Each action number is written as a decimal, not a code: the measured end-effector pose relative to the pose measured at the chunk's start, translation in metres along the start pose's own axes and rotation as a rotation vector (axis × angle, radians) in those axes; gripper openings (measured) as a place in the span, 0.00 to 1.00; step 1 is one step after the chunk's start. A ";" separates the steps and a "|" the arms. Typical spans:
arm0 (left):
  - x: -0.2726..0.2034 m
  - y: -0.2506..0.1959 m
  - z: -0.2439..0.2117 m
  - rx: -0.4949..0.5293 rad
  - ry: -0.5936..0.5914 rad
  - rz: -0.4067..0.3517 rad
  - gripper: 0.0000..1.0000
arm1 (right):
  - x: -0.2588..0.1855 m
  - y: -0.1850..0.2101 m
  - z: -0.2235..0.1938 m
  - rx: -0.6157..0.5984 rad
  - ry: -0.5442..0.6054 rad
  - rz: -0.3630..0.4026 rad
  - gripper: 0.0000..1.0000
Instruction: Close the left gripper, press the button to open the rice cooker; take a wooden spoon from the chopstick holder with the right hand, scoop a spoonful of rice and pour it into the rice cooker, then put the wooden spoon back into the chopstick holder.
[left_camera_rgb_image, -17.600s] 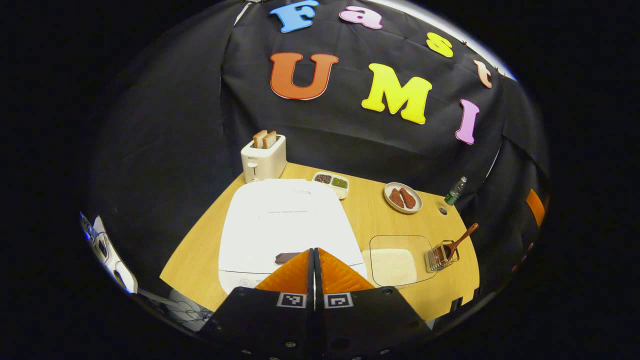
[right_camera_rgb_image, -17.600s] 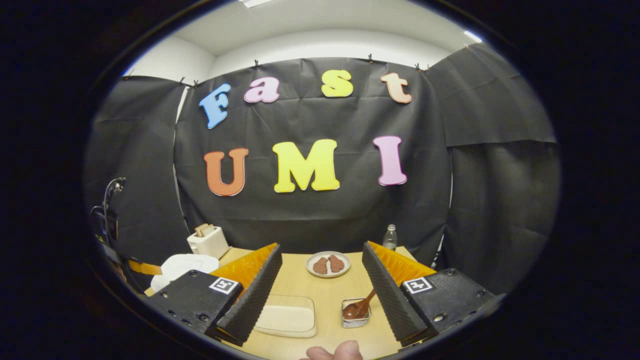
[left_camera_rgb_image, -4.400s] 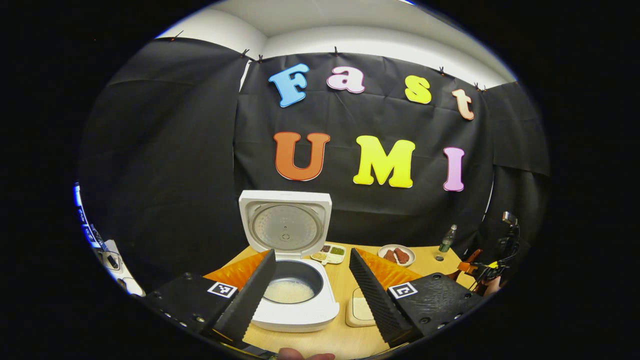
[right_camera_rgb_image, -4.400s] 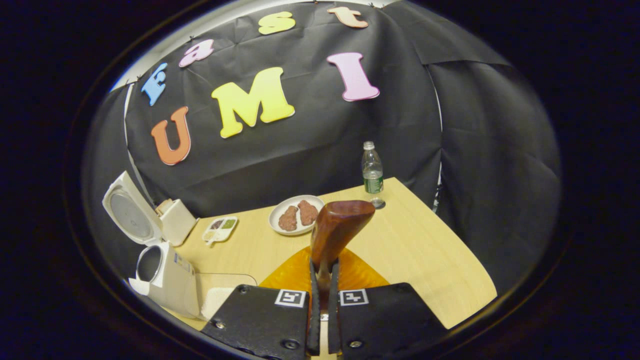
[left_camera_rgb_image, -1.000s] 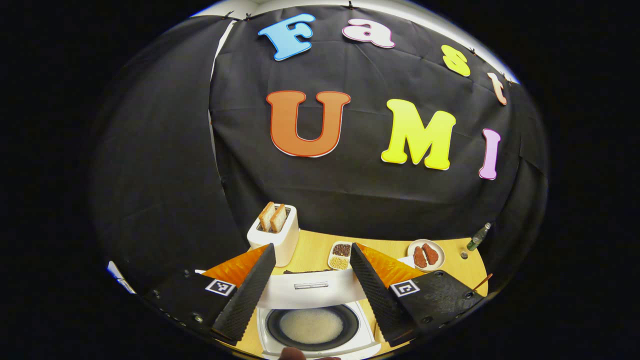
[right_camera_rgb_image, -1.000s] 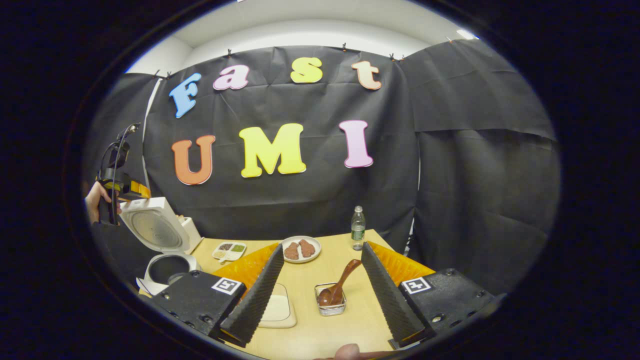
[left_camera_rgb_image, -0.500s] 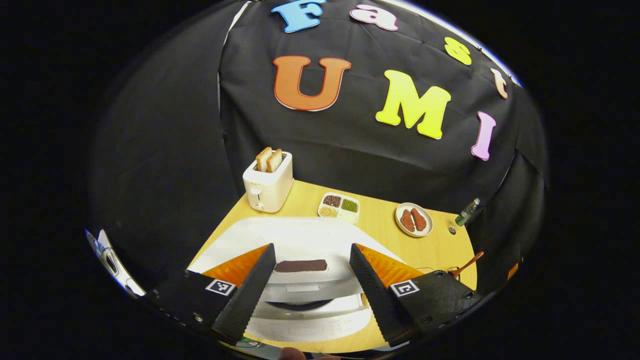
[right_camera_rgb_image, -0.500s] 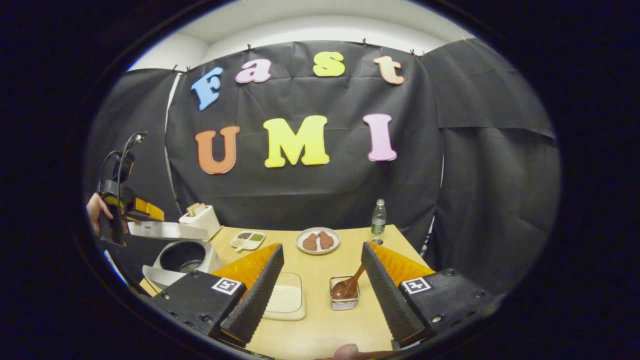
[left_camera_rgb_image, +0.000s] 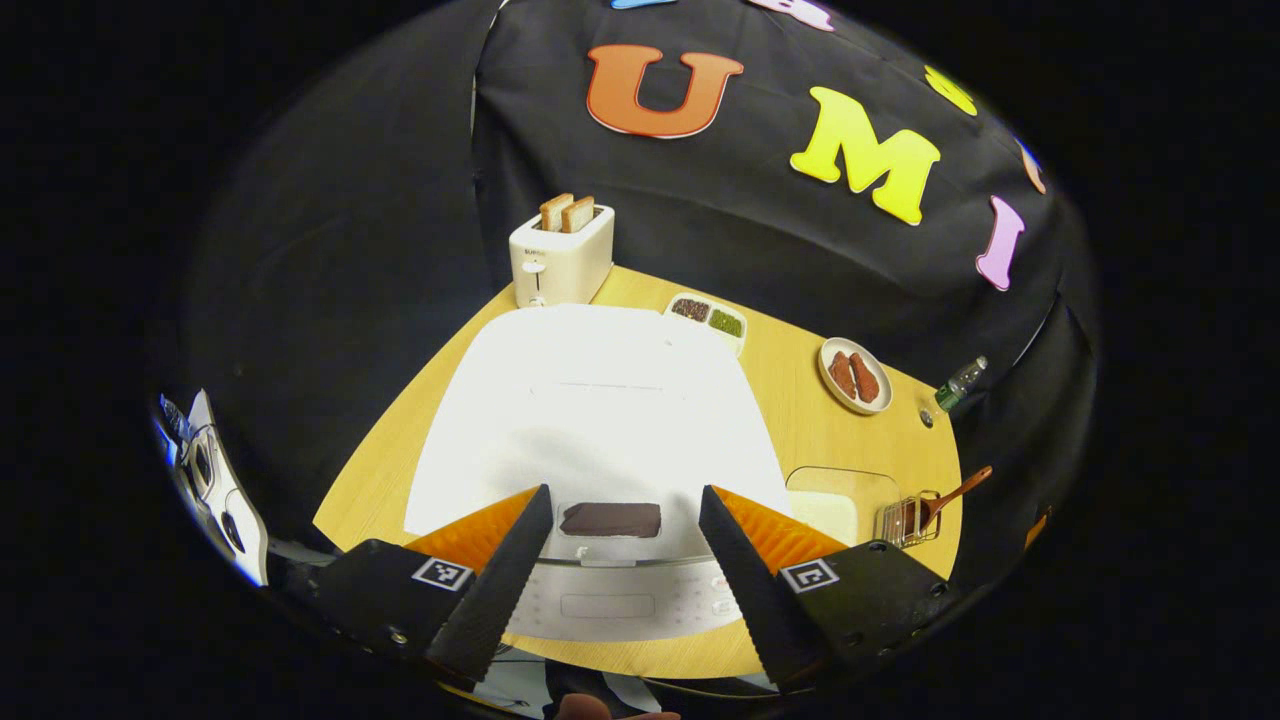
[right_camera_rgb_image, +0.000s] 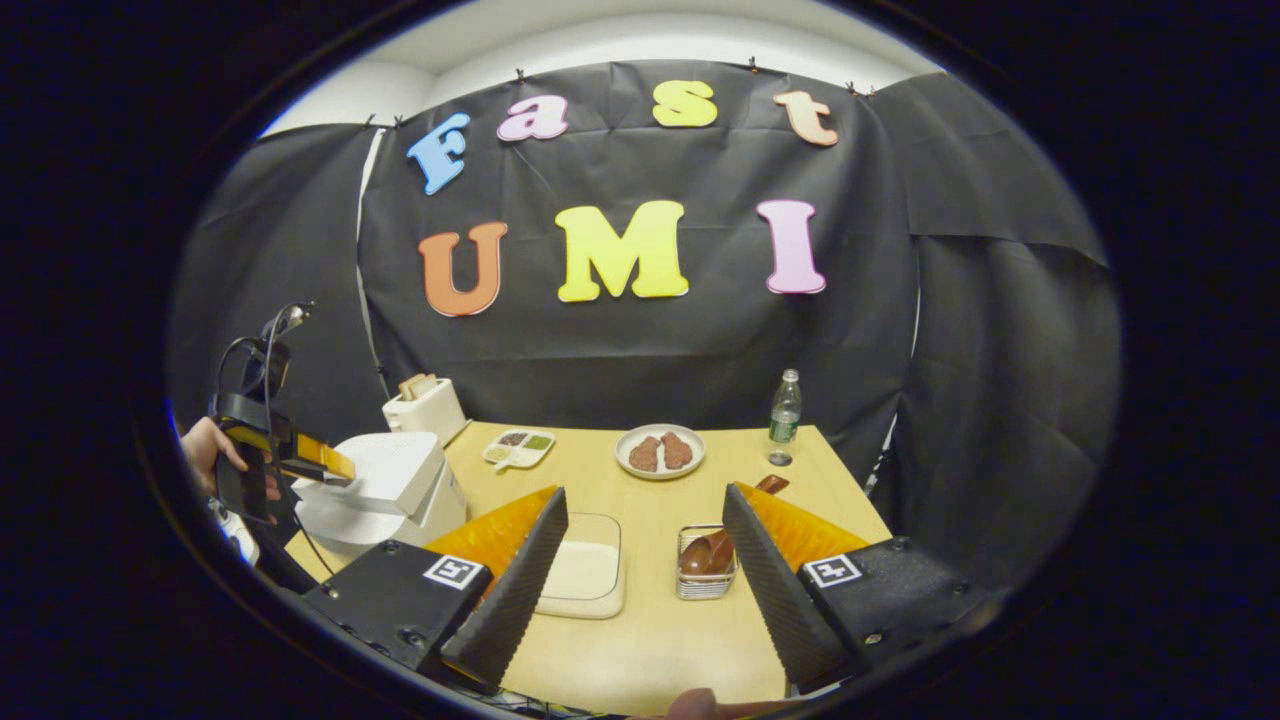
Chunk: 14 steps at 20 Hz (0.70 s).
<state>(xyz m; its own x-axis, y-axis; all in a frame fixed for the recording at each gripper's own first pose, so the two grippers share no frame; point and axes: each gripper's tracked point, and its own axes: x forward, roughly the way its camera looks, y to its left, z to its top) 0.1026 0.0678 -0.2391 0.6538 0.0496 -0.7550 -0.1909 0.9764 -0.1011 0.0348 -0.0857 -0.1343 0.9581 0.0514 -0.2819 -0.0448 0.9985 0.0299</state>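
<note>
Two grippers are in view, both with jaws spread wide and nothing between the fingers. Left gripper (left_camera_rgb_image: 620, 580) hangs over the front edge of the white rice cooker (left_camera_rgb_image: 590, 400), whose lid lies down flat; the dark button (left_camera_rgb_image: 610, 519) on the lid's front sits between the two orange-backed fingers, apart from both. In the right gripper view, that same gripper (right_camera_rgb_image: 318, 462) is at the cooker's front with a hand (right_camera_rgb_image: 208, 447) behind it. Right gripper (right_camera_rgb_image: 645, 585) hovers over the wooden table (right_camera_rgb_image: 650, 640), to the right of the rice cooker. Wooden spoon (right_camera_rgb_image: 722, 533) stands bowl-down in the wire chopstick holder (right_camera_rgb_image: 706, 578), handle leaning up to the right, touched by neither finger. Clear rice tray (right_camera_rgb_image: 583, 578) lies between the rice cooker and the holder, just beside the holder. Behind the rice cooker: toaster (left_camera_rgb_image: 560, 262) with two bread slices. To the cooker's far right: divided dish of beans (left_camera_rgb_image: 708, 320), plate of meat (left_camera_rgb_image: 853, 375), bottle (right_camera_rgb_image: 785, 405).
</note>
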 end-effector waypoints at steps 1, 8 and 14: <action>-0.001 0.005 0.002 0.007 0.008 0.008 0.97 | 0.002 0.000 0.000 -0.003 0.000 0.006 0.99; 0.007 0.010 -0.018 0.044 0.081 0.067 0.97 | 0.023 0.002 -0.002 0.014 0.009 0.062 1.00; 0.012 0.008 -0.020 0.104 0.087 0.099 0.99 | 0.040 0.005 -0.005 0.039 0.029 0.127 1.00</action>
<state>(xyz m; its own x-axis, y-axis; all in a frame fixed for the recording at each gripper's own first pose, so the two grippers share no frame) 0.0947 0.0719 -0.2619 0.5691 0.1332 -0.8114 -0.1715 0.9843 0.0412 0.0718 -0.0790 -0.1499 0.9369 0.1779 -0.3010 -0.1530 0.9827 0.1045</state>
